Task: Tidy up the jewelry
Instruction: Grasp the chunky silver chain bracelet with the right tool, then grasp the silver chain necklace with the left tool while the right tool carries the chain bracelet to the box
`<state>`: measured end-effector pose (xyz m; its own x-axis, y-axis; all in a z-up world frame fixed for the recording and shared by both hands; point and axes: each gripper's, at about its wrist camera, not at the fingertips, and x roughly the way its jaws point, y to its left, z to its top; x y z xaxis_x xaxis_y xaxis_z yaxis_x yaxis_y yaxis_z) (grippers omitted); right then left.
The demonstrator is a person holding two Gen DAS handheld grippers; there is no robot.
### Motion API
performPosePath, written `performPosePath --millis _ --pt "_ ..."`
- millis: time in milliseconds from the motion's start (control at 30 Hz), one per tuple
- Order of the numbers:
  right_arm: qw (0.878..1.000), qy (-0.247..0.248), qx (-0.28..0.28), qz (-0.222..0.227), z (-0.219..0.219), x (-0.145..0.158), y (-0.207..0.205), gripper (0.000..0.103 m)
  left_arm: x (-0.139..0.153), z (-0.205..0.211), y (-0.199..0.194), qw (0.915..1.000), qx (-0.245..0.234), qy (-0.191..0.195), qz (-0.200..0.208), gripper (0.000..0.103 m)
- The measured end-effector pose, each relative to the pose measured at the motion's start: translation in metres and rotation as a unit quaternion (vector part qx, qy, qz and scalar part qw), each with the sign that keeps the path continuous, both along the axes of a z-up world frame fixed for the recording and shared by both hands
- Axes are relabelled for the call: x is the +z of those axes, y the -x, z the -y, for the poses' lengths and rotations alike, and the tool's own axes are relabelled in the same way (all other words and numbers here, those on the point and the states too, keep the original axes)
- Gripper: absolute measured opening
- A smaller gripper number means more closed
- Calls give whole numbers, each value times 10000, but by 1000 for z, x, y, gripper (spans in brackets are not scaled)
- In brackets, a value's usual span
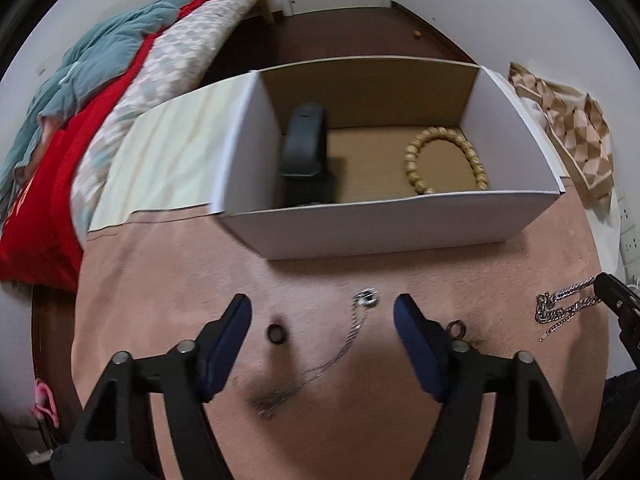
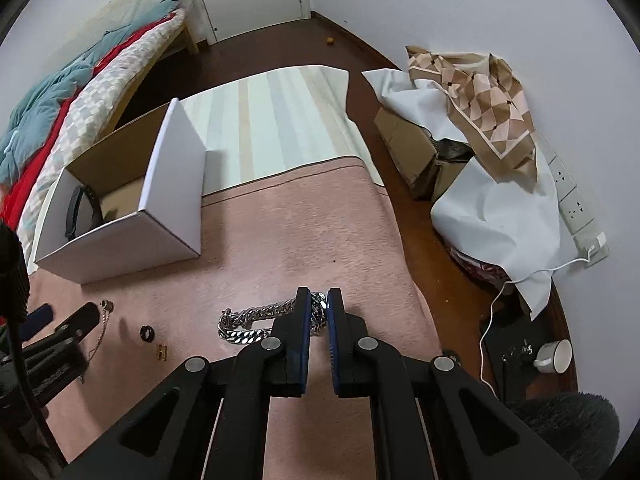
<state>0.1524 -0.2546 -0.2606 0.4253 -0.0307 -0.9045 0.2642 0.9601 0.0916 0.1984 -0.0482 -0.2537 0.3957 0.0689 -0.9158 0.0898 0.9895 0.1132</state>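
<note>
Right wrist: right gripper (image 2: 318, 306) pinches the silver chain (image 2: 256, 322) — left gripper (image 1: 322, 312) gapes; no legible writing.

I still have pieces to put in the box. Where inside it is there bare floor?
The open box has bare brown floor between the black watch at its left wall and the beaded bracelet towards the right. Outside, the pink mat between the box and the silver chain is free; nearer the left gripper it is crowded.

Pink blanket (image 2: 304, 232), white box (image 1: 384, 220), silver chain (image 2: 256, 322), tan beaded bracelet (image 1: 448, 160)
</note>
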Motion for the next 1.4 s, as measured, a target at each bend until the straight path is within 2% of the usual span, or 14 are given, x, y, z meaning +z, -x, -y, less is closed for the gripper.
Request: performPosePath --millis 133,200,233,333,367,433,600,767,1000,1200,1400 --pt "10000 0 -39 -22 3 -2 -1 8 -4 10 -3 10000 -90 -19 -13 70" --pt "10000 5 -49 -29 3 -2 -2 8 -6 10 -4 9999 -138 -16 -31 56" --pt "10000 8 -48 -28 3 -2 -3 8 -8 12 -5 9999 -151 -5 -62 46" --pt "10000 26 -50 -23 5 -3 -3 8 -10 13 -6 9998 -157 49 -115 36" --pt "10000 22 -56 -26 5 -3 -4 8 -10 13 -5 9998 -160 75 -99 24" --pt "10000 25 -67 -14 5 -2 -3 8 -12 12 -4 9997 -179 120 -120 9" --pt "10000 36 -87 23 6 1 -1 8 -9 12 0 9996 -234 184 -5 8" --pt "9999 17 -41 123 6 12 4 8 5 11 7 9991 -258 274 184 7" --pt "9991 -108 138 378 -1 44 13 8 49 5 24 9965 -316 580 518 7" --pt "9959 -401 330 735 -6 87 14 8 92 -13 26 9903 -378 1162 659 7" --pt "9893 -786 635 1055 -17 130 1 8 139 -20 18 9839 -451 1441 951 7"
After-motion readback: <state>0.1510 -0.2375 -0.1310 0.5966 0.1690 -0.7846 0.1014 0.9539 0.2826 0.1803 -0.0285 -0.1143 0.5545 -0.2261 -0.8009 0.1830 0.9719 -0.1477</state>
